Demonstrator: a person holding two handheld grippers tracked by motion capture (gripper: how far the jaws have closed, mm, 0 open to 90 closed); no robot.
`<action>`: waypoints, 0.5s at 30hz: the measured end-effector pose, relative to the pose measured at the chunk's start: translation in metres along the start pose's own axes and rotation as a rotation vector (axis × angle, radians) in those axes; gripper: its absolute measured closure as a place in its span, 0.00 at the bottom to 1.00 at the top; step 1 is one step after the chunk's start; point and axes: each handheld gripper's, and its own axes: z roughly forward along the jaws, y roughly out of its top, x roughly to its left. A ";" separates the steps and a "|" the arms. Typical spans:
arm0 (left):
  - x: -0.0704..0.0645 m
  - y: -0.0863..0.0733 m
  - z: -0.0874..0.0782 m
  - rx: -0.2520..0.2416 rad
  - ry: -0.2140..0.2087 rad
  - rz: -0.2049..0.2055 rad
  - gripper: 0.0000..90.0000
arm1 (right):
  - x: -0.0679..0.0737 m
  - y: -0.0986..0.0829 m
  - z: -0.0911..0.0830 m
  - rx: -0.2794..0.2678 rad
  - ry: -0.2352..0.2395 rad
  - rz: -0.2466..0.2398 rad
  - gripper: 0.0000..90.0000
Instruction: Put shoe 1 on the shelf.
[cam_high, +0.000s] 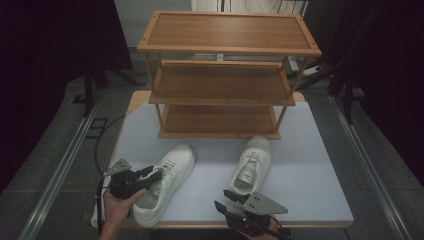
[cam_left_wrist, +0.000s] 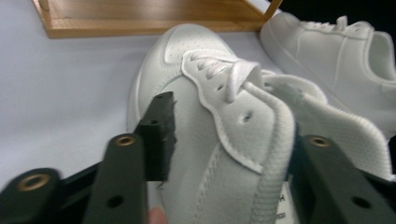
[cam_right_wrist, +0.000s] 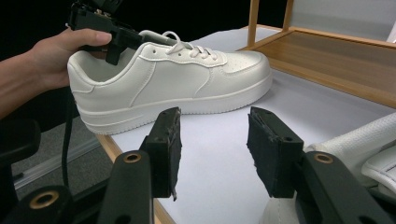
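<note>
Two white sneakers lie on the table in front of a wooden rack. The left sneaker points toward the rack, its heel near the front edge. My left gripper is open and straddles that shoe's collar, with one jaw outside the side wall and the other behind the tongue. The right sneaker lies toe toward the rack. My right gripper is open just behind its heel, with nothing between the jaws.
A three-tier wooden rack stands at the back of the pale table mat, all shelves bare. The table's front edge runs just under the left sneaker's heel. Dark floor and stands surround the table.
</note>
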 end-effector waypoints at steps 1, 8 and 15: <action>0.001 0.000 0.000 -0.006 -0.007 -0.008 0.61 | 0.000 0.000 0.000 -0.002 -0.002 0.001 0.60; 0.005 -0.004 -0.001 -0.052 -0.021 -0.038 0.79 | 0.001 -0.003 0.003 0.004 -0.009 0.006 0.60; 0.001 -0.003 -0.003 -0.067 0.022 -0.003 0.89 | 0.001 0.000 -0.002 -0.021 -0.013 0.011 0.60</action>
